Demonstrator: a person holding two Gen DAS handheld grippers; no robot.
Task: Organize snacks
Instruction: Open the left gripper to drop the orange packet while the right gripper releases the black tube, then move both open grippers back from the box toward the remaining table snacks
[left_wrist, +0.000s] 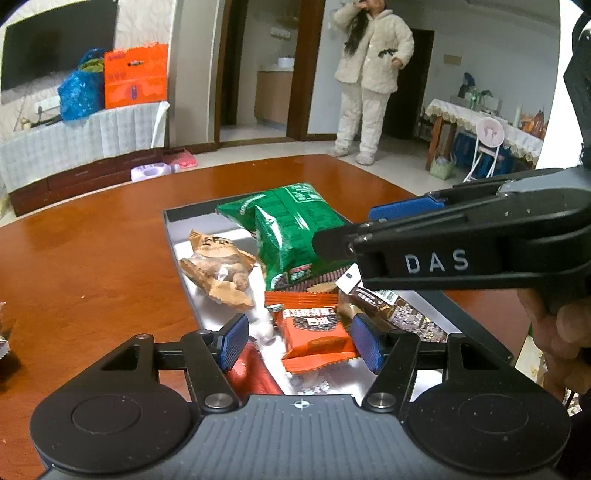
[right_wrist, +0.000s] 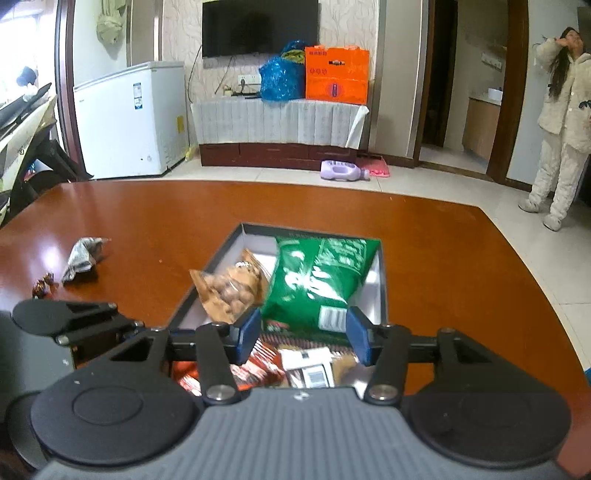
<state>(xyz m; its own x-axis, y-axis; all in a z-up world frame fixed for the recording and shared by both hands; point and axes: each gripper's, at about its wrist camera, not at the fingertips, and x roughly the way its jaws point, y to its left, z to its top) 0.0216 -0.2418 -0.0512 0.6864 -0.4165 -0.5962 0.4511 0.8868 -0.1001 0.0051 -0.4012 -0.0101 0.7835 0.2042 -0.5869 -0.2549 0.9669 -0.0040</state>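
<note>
A shallow metal tray (left_wrist: 184, 236) on the brown table holds several snacks: a green bag (left_wrist: 291, 229), a tan nut packet (left_wrist: 218, 269), an orange packet (left_wrist: 317, 336) and a brown packet (left_wrist: 406, 314). My left gripper (left_wrist: 301, 341) is open, its fingers either side of the orange packet, just above it. My right gripper (right_wrist: 303, 334) is open over the tray (right_wrist: 382, 266), its fingers flanking the near end of the green bag (right_wrist: 317, 280). The right gripper also shows in the left wrist view (left_wrist: 343, 236), reaching in from the right.
A crumpled grey wrapper (right_wrist: 79, 258) and a small brown candy (right_wrist: 42, 288) lie on the table (right_wrist: 443, 258) left of the tray. A person in white stands (left_wrist: 369, 74) on the floor beyond the table. A cabinet with bags (right_wrist: 314, 81) stands at the wall.
</note>
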